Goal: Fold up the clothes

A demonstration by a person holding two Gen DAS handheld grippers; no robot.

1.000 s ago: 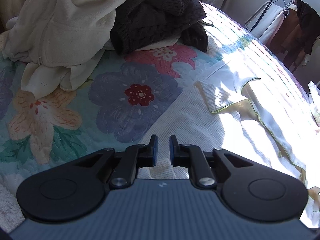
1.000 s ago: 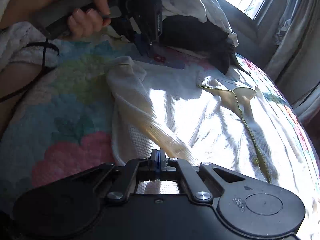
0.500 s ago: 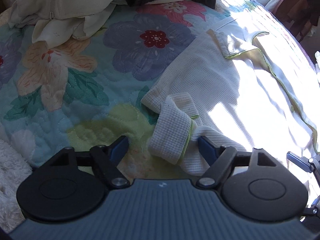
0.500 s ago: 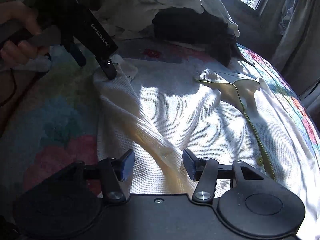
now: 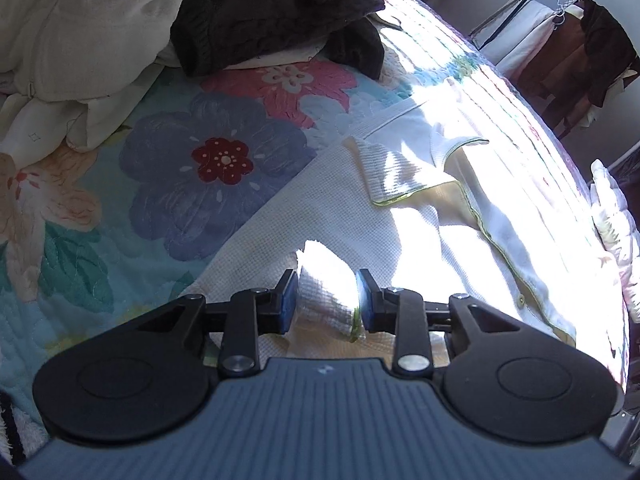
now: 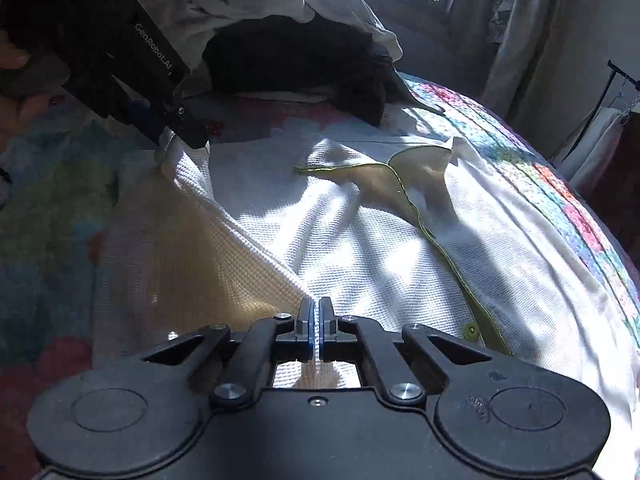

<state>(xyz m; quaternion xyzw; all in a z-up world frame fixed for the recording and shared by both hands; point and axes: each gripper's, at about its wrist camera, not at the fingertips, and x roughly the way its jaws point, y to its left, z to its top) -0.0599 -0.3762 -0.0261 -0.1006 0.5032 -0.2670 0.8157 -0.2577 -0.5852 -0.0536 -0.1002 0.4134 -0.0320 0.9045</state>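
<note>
A white waffle-knit shirt (image 5: 360, 220) with green piping lies spread, collar up, on the floral quilt; it also shows in the right wrist view (image 6: 340, 240). My left gripper (image 5: 326, 298) holds the sleeve cuff (image 5: 324, 300) between its pads, jaws partly closed around the thick fold. In the right wrist view the left gripper (image 6: 176, 128) lifts that cuff at the upper left. My right gripper (image 6: 315, 320) is shut on the shirt's side edge, and a fold of cloth rises taut between the two grippers.
A pile of cream and dark brown clothes (image 5: 200, 20) sits at the head of the bed, also in the right wrist view (image 6: 296, 52). The quilt (image 5: 160, 184) drops off at the right. A clothes rack (image 5: 560, 40) stands beyond. Curtains (image 6: 532, 40) hang at the window.
Both grippers were open half a second ago. Now the left has closed on the sleeve cuff and the right has shut on the shirt's edge; both have lifted the cloth.
</note>
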